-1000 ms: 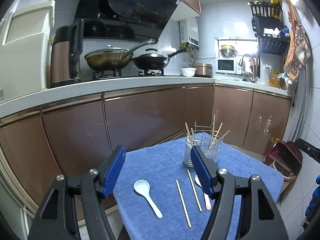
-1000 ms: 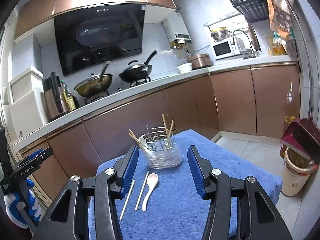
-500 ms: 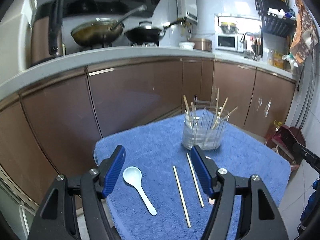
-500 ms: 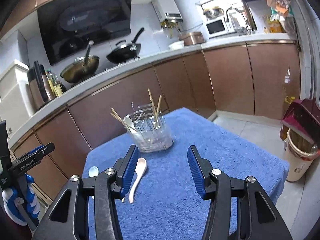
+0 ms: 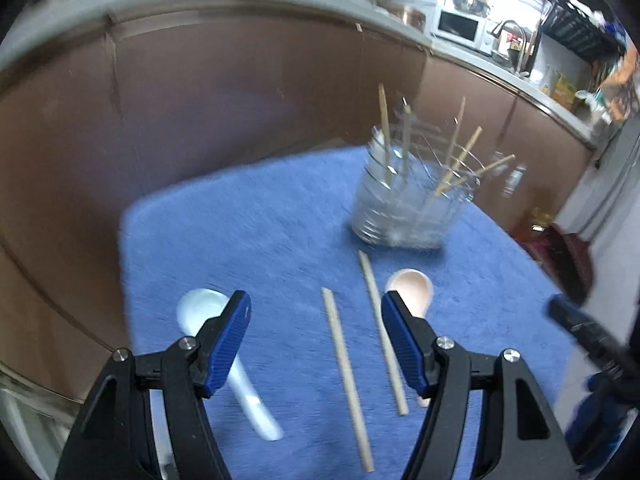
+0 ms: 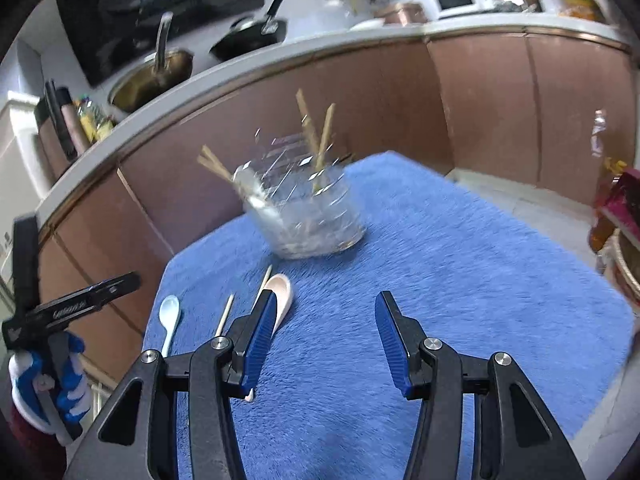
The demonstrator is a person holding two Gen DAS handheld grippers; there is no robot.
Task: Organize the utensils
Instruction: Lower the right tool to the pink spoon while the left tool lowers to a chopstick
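We see the left gripper (image 5: 316,320) spread wide, holding nothing, over two loose pale wooden chopsticks (image 5: 347,376) lying side by side on the blue fuzzy cloth (image 5: 260,240). The right gripper (image 6: 324,320) gapes too, empty above bare cloth. A white ceramic spoon (image 5: 200,312) lies left of the sticks, a pinkish spoon (image 5: 412,286) right. Beyond them stands a clear utensil holder with upright chopsticks (image 5: 412,200).
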